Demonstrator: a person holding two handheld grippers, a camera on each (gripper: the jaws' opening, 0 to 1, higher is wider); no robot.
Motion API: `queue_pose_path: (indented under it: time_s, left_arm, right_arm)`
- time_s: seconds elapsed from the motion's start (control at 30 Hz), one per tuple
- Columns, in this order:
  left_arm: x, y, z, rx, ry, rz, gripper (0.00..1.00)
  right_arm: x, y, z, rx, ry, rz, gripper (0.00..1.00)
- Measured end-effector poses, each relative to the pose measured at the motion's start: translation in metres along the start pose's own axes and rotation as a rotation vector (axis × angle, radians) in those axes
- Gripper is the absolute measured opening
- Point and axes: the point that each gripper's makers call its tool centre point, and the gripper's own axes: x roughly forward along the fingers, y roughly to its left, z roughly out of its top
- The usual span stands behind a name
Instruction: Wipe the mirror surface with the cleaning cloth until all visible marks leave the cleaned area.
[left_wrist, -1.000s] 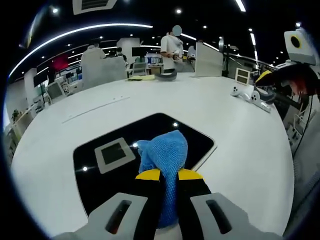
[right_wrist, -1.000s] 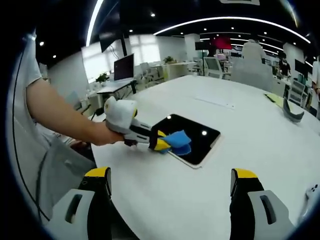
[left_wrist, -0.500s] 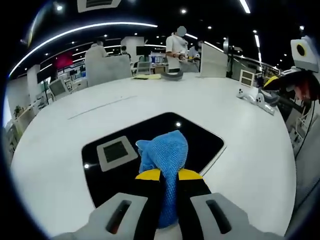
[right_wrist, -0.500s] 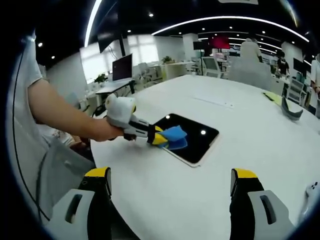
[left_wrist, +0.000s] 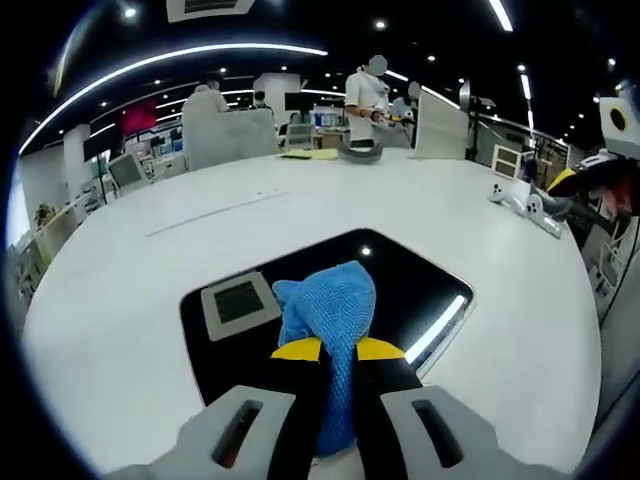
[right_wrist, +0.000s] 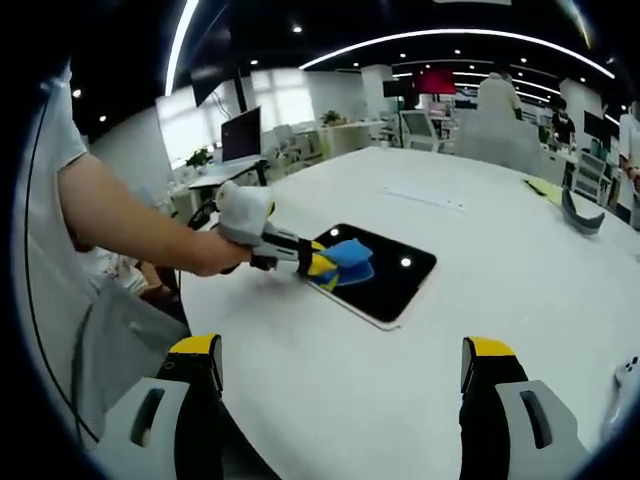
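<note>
Mirror: dark, flat on my white counter, at 12 o'clock from my left gripper.
Cleaning cloth: blue, on the mirror.
Left gripper: clamped on the cloth.
Right gripper: jaws apart, holding nothing.

White table, standing person.

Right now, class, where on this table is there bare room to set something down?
Bare white table lies between the mirror and the right hand-held gripper, and beyond the mirror's far edge. It is crowded where the left hand-held gripper presses the blue cloth on the mirror.
</note>
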Motion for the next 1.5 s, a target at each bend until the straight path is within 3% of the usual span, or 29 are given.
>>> queue_pose_path:
  time_s: [0.83, 1.5]
  left_arm:
    - [0.009, 0.022, 0.011, 0.02, -0.01, 0.017, 0.07]
    - [0.018, 0.039, 0.022, 0.044, -0.011, 0.02, 0.07]
  right_arm:
    - [0.007, -0.006, 0.006, 0.011, -0.004, -0.001, 1.0]
    - [0.011, -0.009, 0.0, 0.024, 0.017, 0.0, 1.0]
